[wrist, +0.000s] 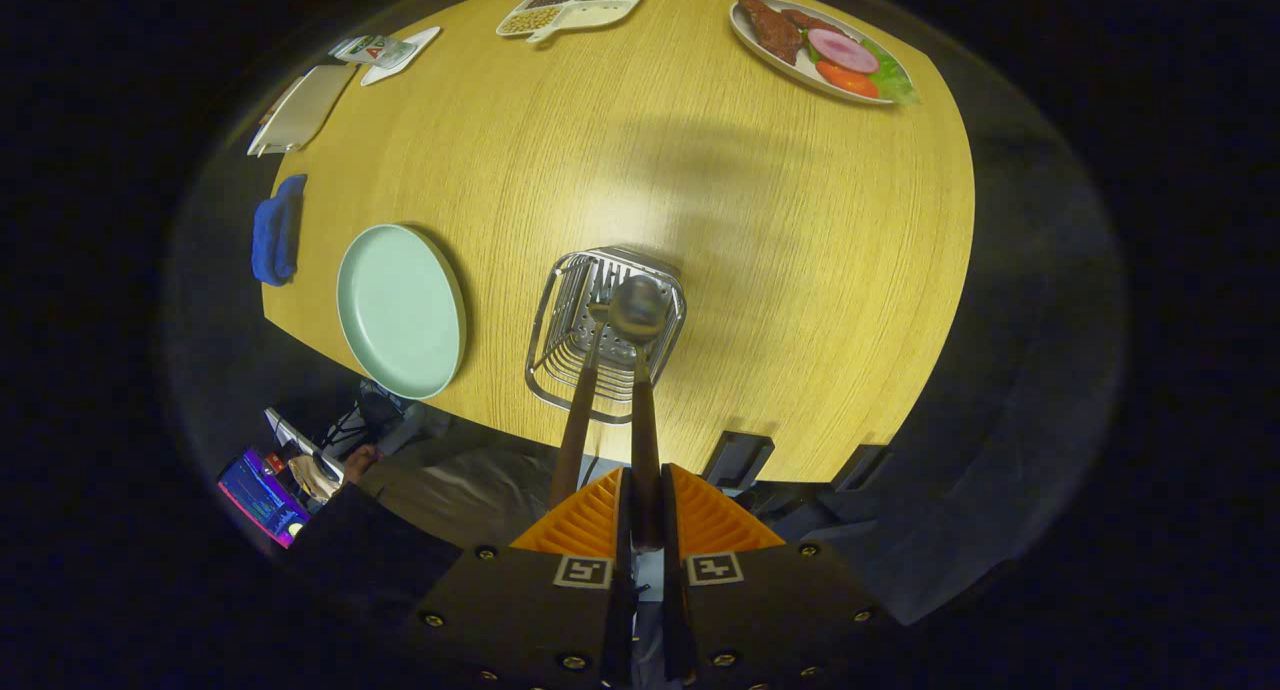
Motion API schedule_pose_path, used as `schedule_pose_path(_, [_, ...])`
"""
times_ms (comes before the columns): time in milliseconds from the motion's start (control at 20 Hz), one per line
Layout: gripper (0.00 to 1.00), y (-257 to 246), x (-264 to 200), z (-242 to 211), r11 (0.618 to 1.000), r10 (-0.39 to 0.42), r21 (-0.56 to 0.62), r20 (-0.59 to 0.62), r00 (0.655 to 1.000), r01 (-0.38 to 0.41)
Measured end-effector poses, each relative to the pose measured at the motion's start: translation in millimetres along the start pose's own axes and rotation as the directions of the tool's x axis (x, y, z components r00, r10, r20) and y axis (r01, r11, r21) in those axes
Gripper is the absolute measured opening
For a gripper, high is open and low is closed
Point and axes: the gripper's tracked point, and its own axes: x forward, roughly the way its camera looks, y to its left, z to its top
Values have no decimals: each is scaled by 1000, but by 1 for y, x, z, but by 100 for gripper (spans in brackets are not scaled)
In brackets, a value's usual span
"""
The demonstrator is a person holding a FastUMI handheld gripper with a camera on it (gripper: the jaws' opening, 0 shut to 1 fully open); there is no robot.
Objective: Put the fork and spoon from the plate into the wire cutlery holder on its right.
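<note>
Standing at the centre of the frame on the counter (760,270), the wire cutlery holder (603,332) already held the fork (580,410). The fingers (645,515) were clenched on the brown handle of the spoon (640,310), its shiny bowl over the holder. The pale green plate (400,310), centre left, lay bare.

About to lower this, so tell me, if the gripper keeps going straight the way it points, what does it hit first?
Probably the wire cutlery holder: the spoon held in the gripper already hangs over its opening, though depth is unclear.
</note>
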Motion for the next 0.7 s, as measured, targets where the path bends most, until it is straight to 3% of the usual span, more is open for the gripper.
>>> schedule_pose_path(300, [17, -3, -29, -1, 997, -71, -11, 174, 982, 74])
schedule_pose_path(450, [17, 20, -57, 9, 998, -53, -8, 400, 915, 61])
schedule_pose_path(550, [18, 42, -82, 20, 999, -42, -2, 599, 800, 54])
schedule_pose_path(700, [17, 80, -132, 28, 997, -52, 16, 838, 543, 70])
